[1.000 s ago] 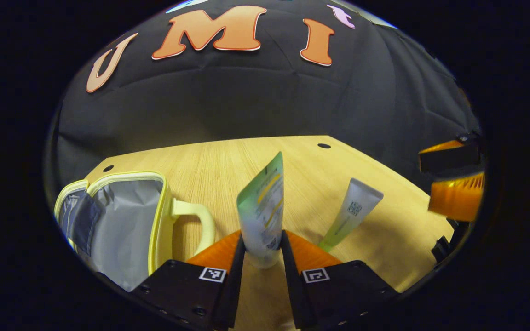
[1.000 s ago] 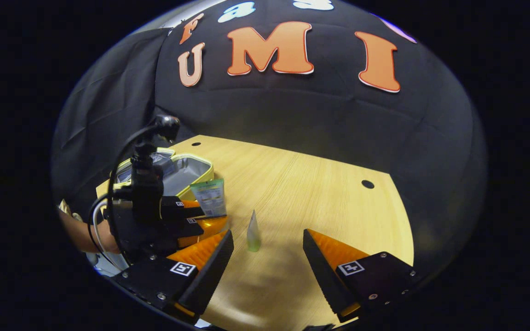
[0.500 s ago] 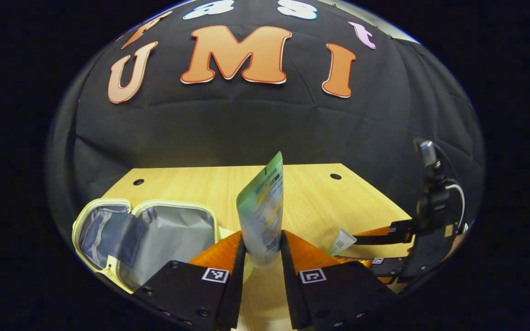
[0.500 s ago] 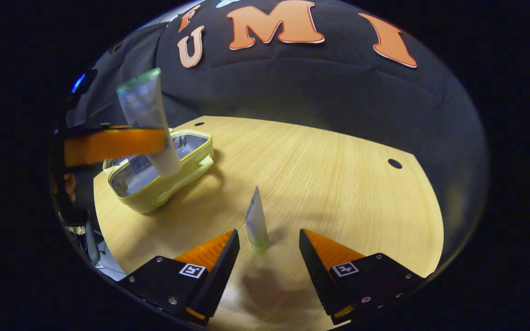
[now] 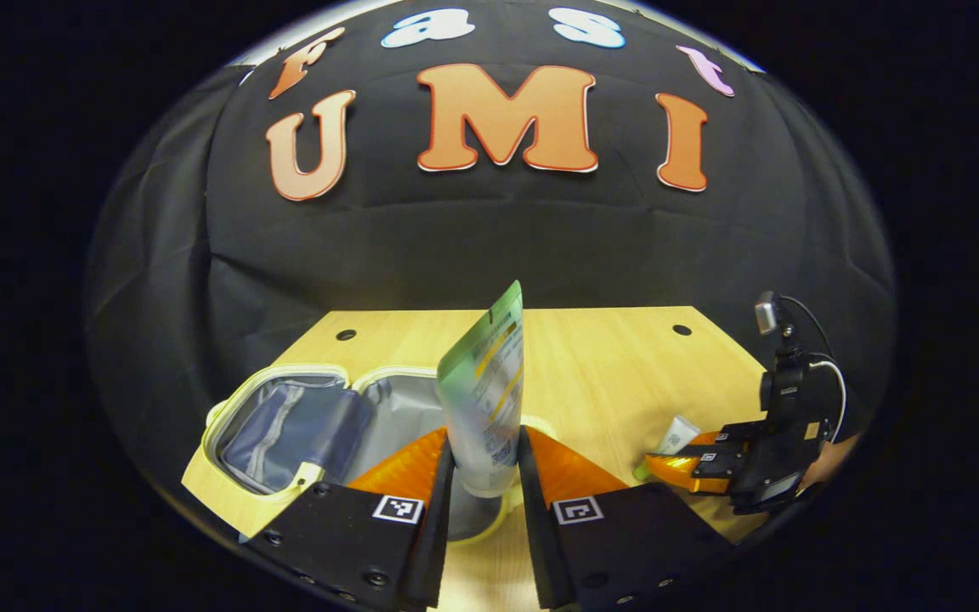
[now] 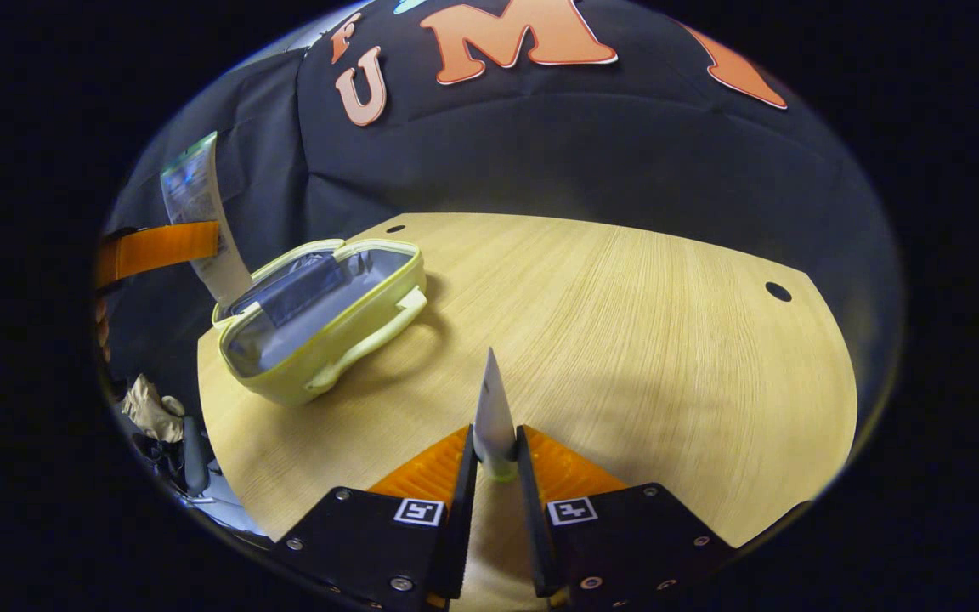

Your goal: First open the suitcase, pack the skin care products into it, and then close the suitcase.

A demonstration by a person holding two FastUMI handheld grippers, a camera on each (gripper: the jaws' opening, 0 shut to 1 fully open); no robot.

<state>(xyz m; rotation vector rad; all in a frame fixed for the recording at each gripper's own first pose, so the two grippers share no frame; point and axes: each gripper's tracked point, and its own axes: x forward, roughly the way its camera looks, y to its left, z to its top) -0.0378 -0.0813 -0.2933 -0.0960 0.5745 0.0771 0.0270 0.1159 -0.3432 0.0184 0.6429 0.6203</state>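
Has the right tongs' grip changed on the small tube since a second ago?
Yes. The right tongs were open around the small tube standing on the table; now they are shut on it.

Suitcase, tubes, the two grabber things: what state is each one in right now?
Suitcase: lying open on the table, lining showing.
Large green tube: upright, clamped in the left gripper, above the open suitcase.
Small tube: upright, pinched in the right gripper.
Left gripper: shut on the large green tube.
Right gripper: shut on the small tube.
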